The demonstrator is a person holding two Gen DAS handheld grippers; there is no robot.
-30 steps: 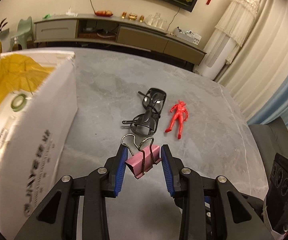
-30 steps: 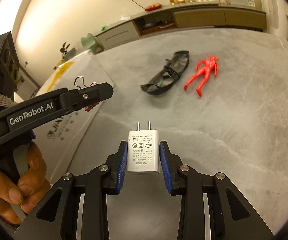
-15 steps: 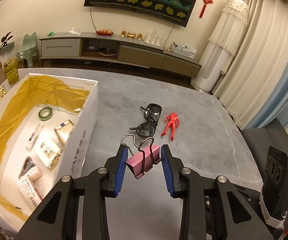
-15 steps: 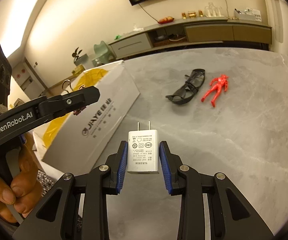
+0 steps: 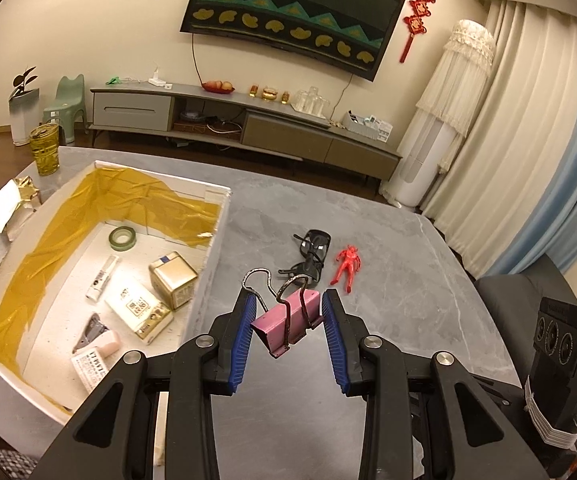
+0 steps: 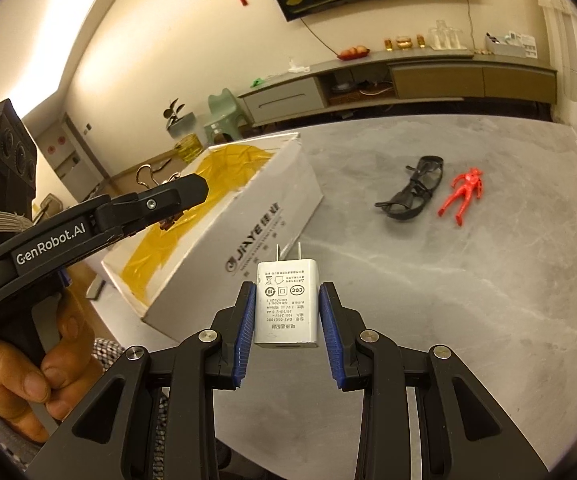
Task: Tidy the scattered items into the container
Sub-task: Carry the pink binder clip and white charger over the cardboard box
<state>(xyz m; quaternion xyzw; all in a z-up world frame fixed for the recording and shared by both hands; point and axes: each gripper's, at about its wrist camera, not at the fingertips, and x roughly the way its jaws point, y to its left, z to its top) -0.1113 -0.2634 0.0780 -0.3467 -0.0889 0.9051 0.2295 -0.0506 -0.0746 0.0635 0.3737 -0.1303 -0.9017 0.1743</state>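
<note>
Holding a clip and a plug above the tabletop

Sitting far on the left is a big white box with yellow tape lining its inside walls. The box rests on the gray tabletop. Inside it lie a green roll of tape, a white tube, a gold tin, a flat white packet and a small stapler.

Next, the left tongs are clenched on a pink clip. The clip is tilted, with its wire handles sticking up. It hangs in the air just beside the right wall of the box, not yet inside it. In the right wrist view, a hand grips the handle of these left tongs, and their tip sits in front of the open top of the box.

Farther back on the tabletop lie black glasses. Just beside them, on the right, lies a little red toy man. The two are close together, but I cannot tell if they touch.

The right tongs are squeezing a white plug by its two sides. Its two metal prongs point away from the camera. The plug is up in the air, near the corner of the box. The glasses and the toy man lie well apart from it.
</note>
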